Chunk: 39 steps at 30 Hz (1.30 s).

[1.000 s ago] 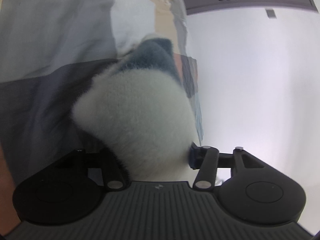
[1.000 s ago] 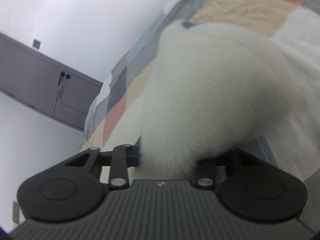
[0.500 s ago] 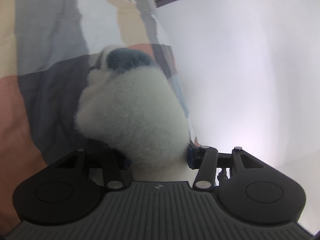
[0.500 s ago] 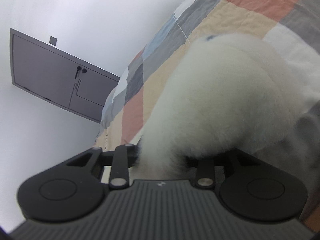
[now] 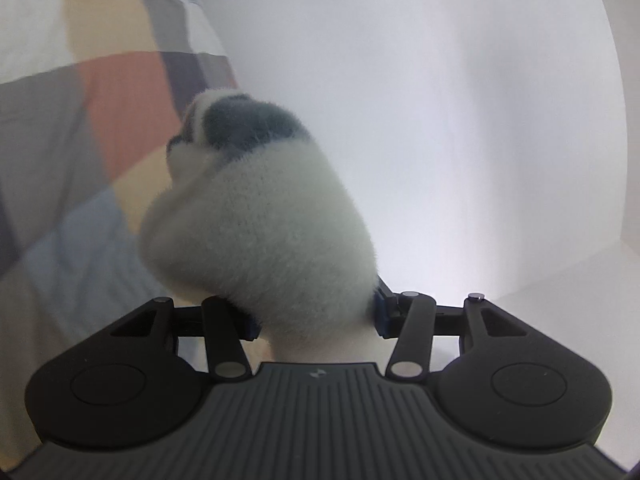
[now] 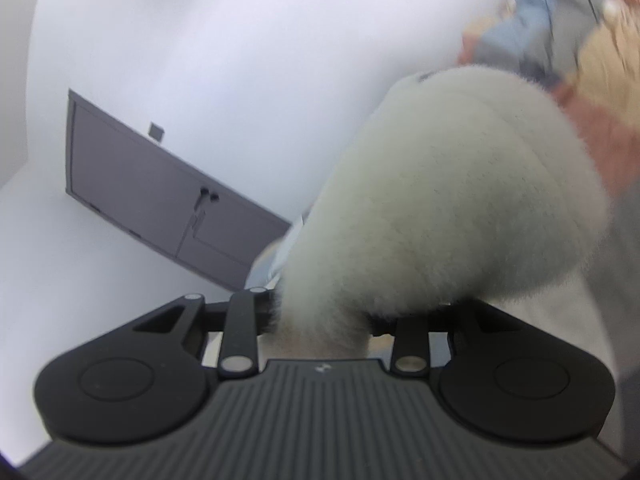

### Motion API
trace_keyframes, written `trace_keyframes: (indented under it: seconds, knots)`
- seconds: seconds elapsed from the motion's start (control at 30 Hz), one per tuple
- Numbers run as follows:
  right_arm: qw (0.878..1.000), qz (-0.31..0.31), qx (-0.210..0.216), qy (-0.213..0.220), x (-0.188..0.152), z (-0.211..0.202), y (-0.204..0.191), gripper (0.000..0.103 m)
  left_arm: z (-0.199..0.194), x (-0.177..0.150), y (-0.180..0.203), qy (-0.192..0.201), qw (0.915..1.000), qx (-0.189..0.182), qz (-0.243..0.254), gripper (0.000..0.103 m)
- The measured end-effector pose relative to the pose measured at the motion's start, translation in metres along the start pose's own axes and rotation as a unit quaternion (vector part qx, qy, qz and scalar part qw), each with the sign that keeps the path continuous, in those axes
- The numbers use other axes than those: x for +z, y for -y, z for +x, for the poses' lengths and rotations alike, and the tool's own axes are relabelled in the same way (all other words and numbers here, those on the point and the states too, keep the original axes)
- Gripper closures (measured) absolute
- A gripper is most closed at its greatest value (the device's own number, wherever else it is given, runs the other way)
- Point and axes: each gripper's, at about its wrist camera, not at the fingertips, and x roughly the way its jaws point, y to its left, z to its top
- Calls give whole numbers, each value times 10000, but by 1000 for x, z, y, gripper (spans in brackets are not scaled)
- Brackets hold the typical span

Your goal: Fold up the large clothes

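Note:
A fluffy white garment (image 5: 272, 236) with a dark blue-grey patch at its top bulges out of my left gripper (image 5: 316, 320), which is shut on a thick bunch of it. The fabric hides the fingertips. In the right wrist view another bunch of the same white fluffy garment (image 6: 448, 200) fills my right gripper (image 6: 324, 320), shut on it as well, its fingers buried in the pile. Both bunches hang raised above the patchwork bedspread (image 5: 80, 128).
The bed with its patchwork cover of grey, orange, beige and blue squares (image 6: 600, 80) lies below and beside the grippers. A white wall (image 5: 440, 120) stands behind. A dark grey cabinet (image 6: 160, 200) with two small handles is mounted on the wall.
Both grippers have risen with the garment held. The bedspread has slid down and aside in both views, and more wall now shows. The grips have not changed.

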Motion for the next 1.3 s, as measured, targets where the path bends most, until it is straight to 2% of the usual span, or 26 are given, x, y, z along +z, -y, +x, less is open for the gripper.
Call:
trace_keyframes:
  seconds: [0.13,0.33,0.47,0.63,0.77,0.9,1.03,1.13,1.3]
  knots:
    - [9993,117,-28,341,45,-6,2,65,50,-1,39,-96,9994,-149,298,47]
    - [9969,295,-237,697,96,2,29,65,129,-11,74,-296,9976,-95,627,47]
    - [9947,476,-500,765,120,18,58,65,187,-21,75,-496,9964,58,683,47]
    - [9927,486,-739,819,132,39,103,65,246,-36,52,-782,9945,248,649,47]
    - [9907,662,-970,688,132,61,144,65,280,-52,25,-989,9921,447,627,47]
    - [9885,827,-1162,497,114,77,185,65,307,-59,-7,-1168,9878,639,802,47]
    - [9857,1100,-1232,331,90,82,227,65,312,-79,-41,-1358,9837,730,925,47]
    - [9906,870,-999,354,77,77,239,65,311,-82,-69,-1280,9870,426,873,46]
    - [9917,755,-987,338,58,71,245,60,300,-92,-91,-1305,9858,401,974,46]
